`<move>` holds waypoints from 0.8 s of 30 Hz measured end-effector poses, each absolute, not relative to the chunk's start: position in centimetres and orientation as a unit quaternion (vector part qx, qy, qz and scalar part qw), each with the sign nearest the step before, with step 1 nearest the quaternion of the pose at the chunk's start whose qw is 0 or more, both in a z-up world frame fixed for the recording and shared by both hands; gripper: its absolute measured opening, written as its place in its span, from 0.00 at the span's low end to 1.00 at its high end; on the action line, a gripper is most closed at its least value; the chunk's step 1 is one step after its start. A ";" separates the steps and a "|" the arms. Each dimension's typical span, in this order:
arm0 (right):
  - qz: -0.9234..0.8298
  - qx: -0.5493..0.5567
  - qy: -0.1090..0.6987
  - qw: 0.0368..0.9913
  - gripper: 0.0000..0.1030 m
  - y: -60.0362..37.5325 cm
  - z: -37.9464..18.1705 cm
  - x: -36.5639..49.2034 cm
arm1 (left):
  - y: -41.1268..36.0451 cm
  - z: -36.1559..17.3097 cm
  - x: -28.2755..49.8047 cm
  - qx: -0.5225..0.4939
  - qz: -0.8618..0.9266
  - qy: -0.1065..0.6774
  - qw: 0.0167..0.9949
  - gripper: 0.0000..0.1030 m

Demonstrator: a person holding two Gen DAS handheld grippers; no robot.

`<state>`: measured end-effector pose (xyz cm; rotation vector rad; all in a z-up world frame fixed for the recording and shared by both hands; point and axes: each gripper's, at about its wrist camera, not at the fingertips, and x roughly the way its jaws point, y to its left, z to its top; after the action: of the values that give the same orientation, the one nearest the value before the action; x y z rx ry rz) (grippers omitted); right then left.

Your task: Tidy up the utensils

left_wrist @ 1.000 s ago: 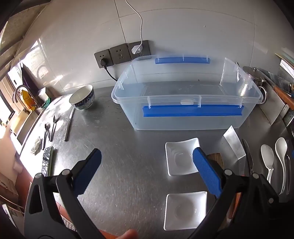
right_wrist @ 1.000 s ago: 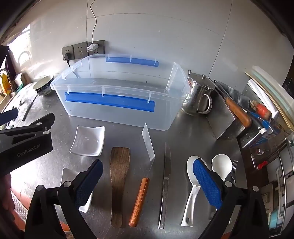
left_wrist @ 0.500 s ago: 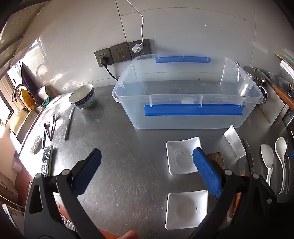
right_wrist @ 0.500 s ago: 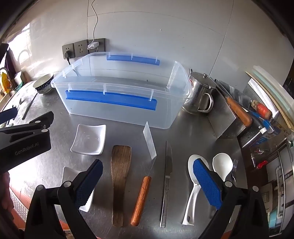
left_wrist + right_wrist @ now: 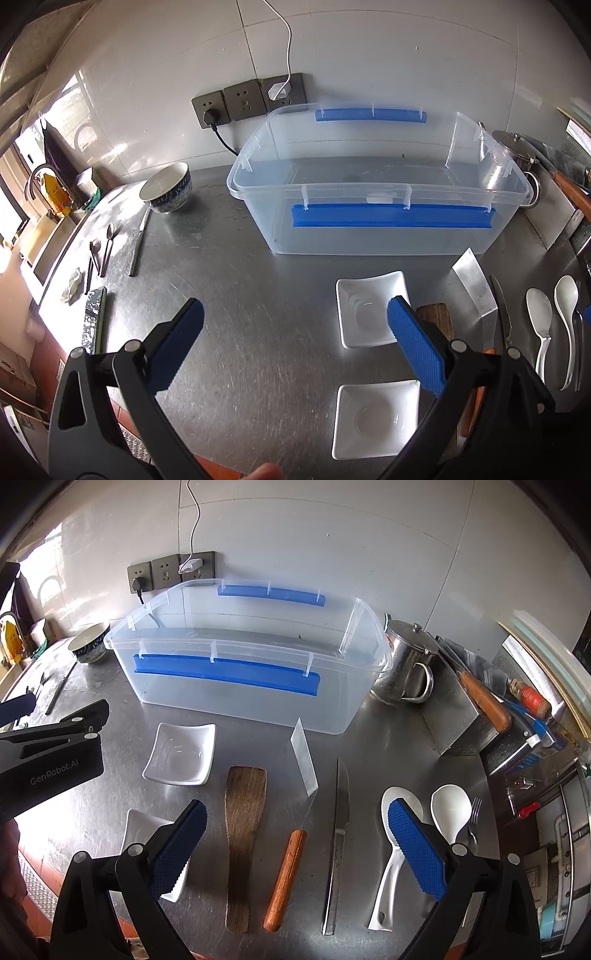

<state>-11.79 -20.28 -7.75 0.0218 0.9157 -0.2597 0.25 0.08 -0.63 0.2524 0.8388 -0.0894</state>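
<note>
A clear plastic bin (image 5: pixel 258 672) with blue handles stands near the wall on the steel counter, also seen as the bin (image 5: pixel 376 206). In front of it lie a wooden spatula (image 5: pixel 243 834), a cleaver (image 5: pixel 295 812) with a wooden handle, a steel knife (image 5: pixel 338 845), two white rice spoons (image 5: pixel 395 853) and a fork (image 5: pixel 474 819). Two white square dishes (image 5: pixel 371 310) sit to their left. My right gripper (image 5: pixel 295 830) hovers open above the spatula and cleaver. My left gripper (image 5: pixel 295 332) hangs open over bare counter left of the dishes. Both hold nothing.
A steel kettle (image 5: pixel 406 668) and a knife block (image 5: pixel 465 709) stand right of the bin. A patterned bowl (image 5: pixel 168 188), small spoons (image 5: pixel 103 251) and a phone (image 5: pixel 94 314) lie at the left, by the sink. Wall sockets (image 5: pixel 247 99) with cables sit behind the bin.
Both grippers have drifted slightly; the views shift a little, with the bin sitting a touch to the right in both. Nothing on the counter has moved, and both grippers stay open.
</note>
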 end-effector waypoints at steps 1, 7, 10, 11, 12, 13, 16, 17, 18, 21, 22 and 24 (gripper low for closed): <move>-0.126 0.010 0.441 0.889 0.95 -20.3 -7.8 -11.8 | 0.1 -0.7 0.2 0.122 -0.043 0.406 0.904 0.93; -0.127 0.014 0.443 0.887 0.95 -20.3 -7.9 -11.8 | 0.4 -0.8 0.0 0.123 -0.043 0.406 0.905 0.93; -0.126 0.015 0.444 0.887 0.95 -20.3 -7.9 -11.8 | 0.4 -0.8 0.0 0.123 -0.043 0.407 0.904 0.93; -0.126 0.015 0.444 0.887 0.95 -20.4 -7.9 -11.8 | 0.5 -0.8 0.0 0.123 -0.043 0.406 0.904 0.93; -0.126 0.015 0.444 0.887 0.95 -20.3 -7.9 -11.8 | 0.4 -0.9 0.0 0.123 -0.043 0.407 0.904 0.93; -0.126 0.015 0.444 0.887 0.95 -20.4 -7.9 -11.8 | 0.4 -0.9 -0.1 0.123 -0.043 0.407 0.904 0.93; -0.126 0.016 0.444 0.887 0.95 -20.4 -8.0 -11.9 | 0.5 -1.0 -0.2 0.124 -0.044 0.408 0.903 0.93; -0.126 0.016 0.444 0.887 0.95 -20.4 -8.0 -11.9 | 0.5 -1.0 -0.2 0.124 -0.044 0.408 0.903 0.93; -0.126 0.016 0.444 0.887 0.95 -20.4 -8.0 -11.9 | 0.5 -1.0 -0.2 0.124 -0.044 0.409 0.903 0.93; -0.126 0.017 0.446 0.886 0.95 -20.3 -8.2 -11.9 | 0.5 -1.1 -0.1 0.125 -0.044 0.412 0.901 0.93; -0.126 0.017 0.447 0.886 0.95 -20.3 -8.3 -11.9 | 0.6 -1.2 -0.1 0.125 -0.044 0.412 0.901 0.93; -0.126 0.018 0.448 0.885 0.95 -20.3 -8.4 -11.9 | 0.6 -1.1 -0.1 0.125 -0.044 0.413 0.901 0.93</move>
<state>-11.90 -20.32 -8.37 0.0377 0.9328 -0.2618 -0.10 0.58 -1.13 0.2591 0.8540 -0.0917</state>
